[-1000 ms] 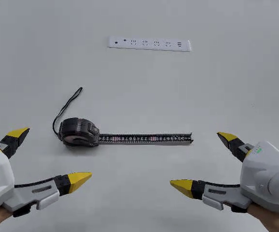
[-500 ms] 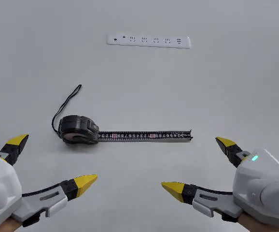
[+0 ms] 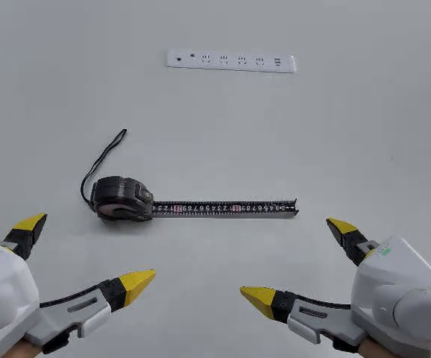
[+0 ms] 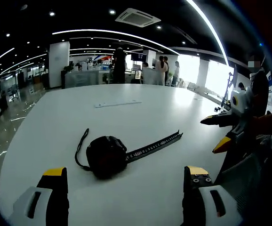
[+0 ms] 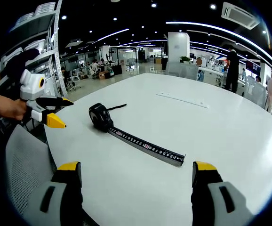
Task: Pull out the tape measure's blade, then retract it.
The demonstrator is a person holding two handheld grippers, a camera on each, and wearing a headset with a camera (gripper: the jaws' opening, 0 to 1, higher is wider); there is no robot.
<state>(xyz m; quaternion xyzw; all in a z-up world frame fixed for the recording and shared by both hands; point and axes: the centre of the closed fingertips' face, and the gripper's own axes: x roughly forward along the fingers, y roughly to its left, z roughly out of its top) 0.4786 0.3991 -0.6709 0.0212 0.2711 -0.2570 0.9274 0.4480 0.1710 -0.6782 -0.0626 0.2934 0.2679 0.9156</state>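
**Now: both grippers agape, tape measure lying free with its blade out**

You hold the left gripper (image 3: 89,250) and the right gripper (image 3: 297,259) low over the near edge of the white table (image 3: 327,134). Each has its yellow-tipped jaws spread wide with nothing between them. Their bodies, and your hands behind them, are cut off by the bottom edge of the head view.

The black tape measure (image 3: 122,199) lies on the table ahead of the left gripper, well apart from both. Its blade (image 3: 227,209) runs flat along the table toward the right gripper's side. The printed figures on it are too small to read, and the hook at its far end is barely a dark speck. You cannot make out any lock or button on the case. A thin black strap (image 3: 102,160) curls away from the case toward a white power strip (image 3: 230,61) farther back.
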